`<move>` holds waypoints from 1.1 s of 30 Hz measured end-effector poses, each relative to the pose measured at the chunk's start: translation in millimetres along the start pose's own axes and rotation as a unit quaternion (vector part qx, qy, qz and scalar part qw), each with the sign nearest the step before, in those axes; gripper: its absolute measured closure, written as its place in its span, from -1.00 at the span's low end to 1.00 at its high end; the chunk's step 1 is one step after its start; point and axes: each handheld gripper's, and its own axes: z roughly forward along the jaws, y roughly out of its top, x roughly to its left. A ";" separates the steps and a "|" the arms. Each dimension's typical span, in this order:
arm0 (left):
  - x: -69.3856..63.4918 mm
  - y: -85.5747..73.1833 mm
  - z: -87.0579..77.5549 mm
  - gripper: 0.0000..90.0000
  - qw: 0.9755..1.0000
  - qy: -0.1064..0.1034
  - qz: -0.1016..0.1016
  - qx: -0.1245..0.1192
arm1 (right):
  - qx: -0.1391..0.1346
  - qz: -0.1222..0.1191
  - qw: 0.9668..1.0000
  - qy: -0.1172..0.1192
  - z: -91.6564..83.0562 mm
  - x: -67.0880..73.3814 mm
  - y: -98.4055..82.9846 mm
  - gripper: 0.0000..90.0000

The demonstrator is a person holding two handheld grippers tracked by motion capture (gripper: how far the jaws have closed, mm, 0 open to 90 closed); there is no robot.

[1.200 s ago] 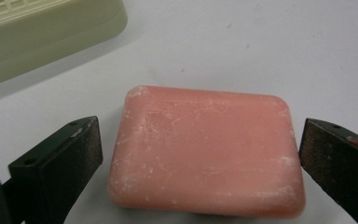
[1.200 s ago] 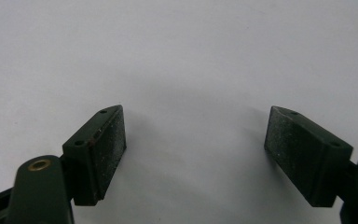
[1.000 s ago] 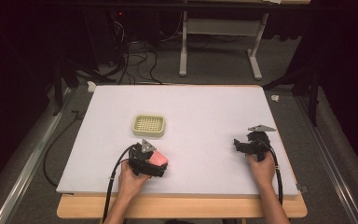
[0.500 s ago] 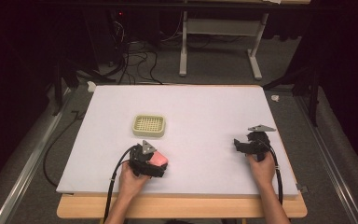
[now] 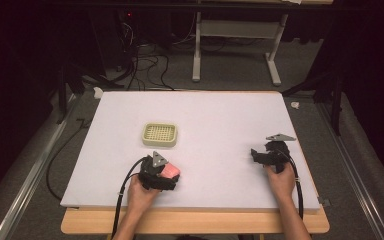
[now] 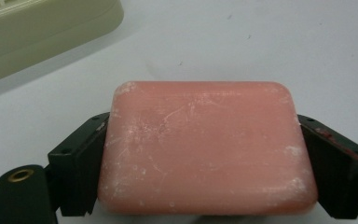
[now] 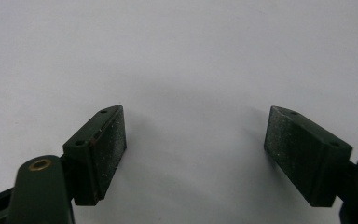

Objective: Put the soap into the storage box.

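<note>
Pink soap bar clamped between left tongs; right tongs agape

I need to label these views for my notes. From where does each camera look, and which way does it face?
High view: sits above the person's side, looks forward and down on the white table; both hands, the left gripper and the right gripper show.
Left gripper view: rides on the left gripper, looks along its black jaws at the pink rectangular soap bar between them.
Right gripper view: rides on the right gripper, looks along its parted jaws at bare white table.
Shared: the high and left gripper views both show the soap bar and the cream slotted plastic soap dish.
</note>
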 end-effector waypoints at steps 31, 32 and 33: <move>12.5 11.5 -19.5 -0.69 0.999 -0.009 -0.039 -0.022 | -0.001 -0.002 1.000 0.000 0.0 -0.1 0.0 -0.53; 13.5 12.5 -20.7 -0.69 0.999 -0.011 -0.042 -0.024 | 0.000 -0.001 1.000 0.000 0.0 0.0 0.0 -0.53; 14.3 13.2 -21.5 -0.69 0.999 -0.010 -0.041 -0.024 | 0.000 -0.001 1.000 0.000 0.0 -0.1 0.0 -0.53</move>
